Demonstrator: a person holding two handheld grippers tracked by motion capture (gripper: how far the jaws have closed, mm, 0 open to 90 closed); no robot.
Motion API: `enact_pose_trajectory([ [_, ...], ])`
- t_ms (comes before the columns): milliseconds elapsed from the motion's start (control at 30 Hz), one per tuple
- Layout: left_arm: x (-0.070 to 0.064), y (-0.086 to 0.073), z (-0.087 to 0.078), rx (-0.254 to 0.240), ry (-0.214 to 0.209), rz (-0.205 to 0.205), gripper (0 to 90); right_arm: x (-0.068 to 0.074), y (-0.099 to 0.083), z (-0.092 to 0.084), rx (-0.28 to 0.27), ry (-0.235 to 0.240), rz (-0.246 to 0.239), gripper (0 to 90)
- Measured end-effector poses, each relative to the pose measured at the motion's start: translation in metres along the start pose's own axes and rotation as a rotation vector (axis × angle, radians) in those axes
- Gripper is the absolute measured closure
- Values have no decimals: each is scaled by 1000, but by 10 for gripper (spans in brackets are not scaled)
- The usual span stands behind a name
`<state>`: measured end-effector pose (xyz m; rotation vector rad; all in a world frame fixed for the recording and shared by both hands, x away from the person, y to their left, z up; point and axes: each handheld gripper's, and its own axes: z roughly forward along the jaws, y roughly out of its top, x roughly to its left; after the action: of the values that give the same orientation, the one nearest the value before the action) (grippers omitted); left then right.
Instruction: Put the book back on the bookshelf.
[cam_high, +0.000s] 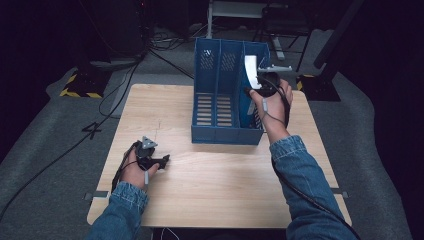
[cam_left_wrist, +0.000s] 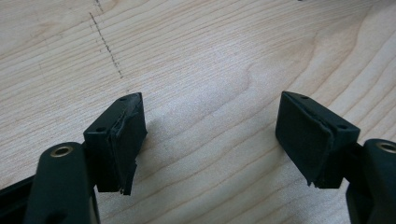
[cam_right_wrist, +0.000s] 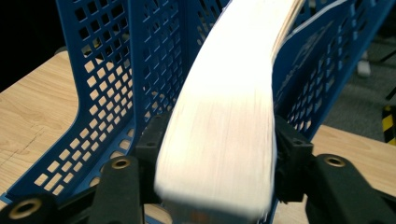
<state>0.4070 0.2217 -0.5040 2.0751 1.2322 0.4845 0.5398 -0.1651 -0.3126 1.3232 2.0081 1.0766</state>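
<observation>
No readable writing anywhere. Thick white book (cam_right_wrist: 219, 121), page edges showing, slightly curved, centre frame in the right gripper view, standing in the rightmost slot of the blue file rack (cam_high: 220, 95). Right gripper (cam_right_wrist: 217, 154) flanking it, grip uncertain. Left gripper (cam_left_wrist: 210, 135) spread wide, empty, over the wooden table (cam_left_wrist: 210, 56).

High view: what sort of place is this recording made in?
Probably a lab or studio set up for recording: a lone wooden table on grey carpet, loose cables across the floor, and stands with hazard-striped bases in dark surroundings.
</observation>
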Motion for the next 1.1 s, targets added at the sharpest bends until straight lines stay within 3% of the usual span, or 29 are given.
enact_pose_trajectory([
  [100, 0, 0, 0, 0, -1, -2, 250, -1, 13, 9, 43, -2, 38, 431],
  [167, 0, 0, 0, -1, -2, -3, 250, 1, 27, 16, 86, -40, 28, 469],
  [233, 0, 0, 0, -1, -2, -2, 250, 1, 31, 17, 104, -46, 39, 500],
  [267, 0, 0, 0, -1, -2, -4, 250, -1, 38, 18, 143, -62, 62, 577],
  [333, 0, 0, 0, -1, -4, -3, 250, -2, 39, 18, 146, -68, 71, 593],
  [467, 0, 0, 0, 0, -5, -4, 250, -9, 38, 14, 124, -64, 77, 611],
  [567, 0, 1, 1, 1, -7, -3, 248, -13, 42, 12, 64, -68, 90, 611],
  [633, 0, 1, 1, -1, -6, -3, 248, -14, 43, 12, 54, -70, 94, 612],
  [767, 0, 0, 0, -1, -7, 0, 248, -16, 47, 14, -37, -88, 132, 612],
  [900, 0, 0, 0, 0, -8, 0, 248, -11, 46, 19, -152, -120, 101, 611],
  [1033, 0, 0, 0, 1, -9, 2, 248, -12, 41, 33, -156, -113, 101, 610],
  [1100, 0, -1, -1, 2, -11, 0, 248, -15, 32, 47, -122, -108, 121, 606],
])
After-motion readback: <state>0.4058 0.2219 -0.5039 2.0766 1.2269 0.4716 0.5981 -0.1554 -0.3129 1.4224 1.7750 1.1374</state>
